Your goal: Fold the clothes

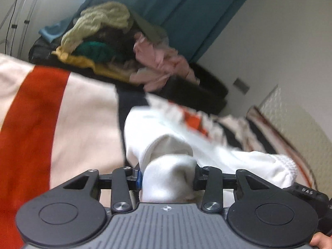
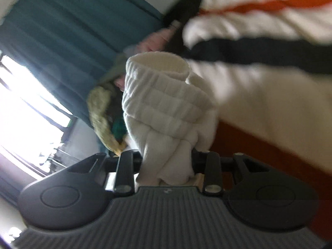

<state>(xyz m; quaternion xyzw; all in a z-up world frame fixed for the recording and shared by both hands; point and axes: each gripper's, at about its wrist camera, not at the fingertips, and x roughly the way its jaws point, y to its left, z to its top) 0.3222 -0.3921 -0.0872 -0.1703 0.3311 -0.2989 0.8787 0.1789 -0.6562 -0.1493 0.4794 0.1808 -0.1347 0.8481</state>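
The left gripper point(image 1: 167, 179) has its fingers point(image 1: 134, 177) closed on a bunched fold of a white garment point(image 1: 176, 143), which rises from between them and spreads away to the right, ending in a ribbed hem point(image 1: 287, 164). Under and to the left of it lies a cream cloth with a broad red stripe point(image 1: 37, 112) and a dark band. Beyond that sits a heap of clothes point(image 1: 108, 47): pale yellow-green knit, teal, mustard and pink pieces. A teal curtain point(image 1: 176, 2) hangs behind the heap. The picture is blurred.
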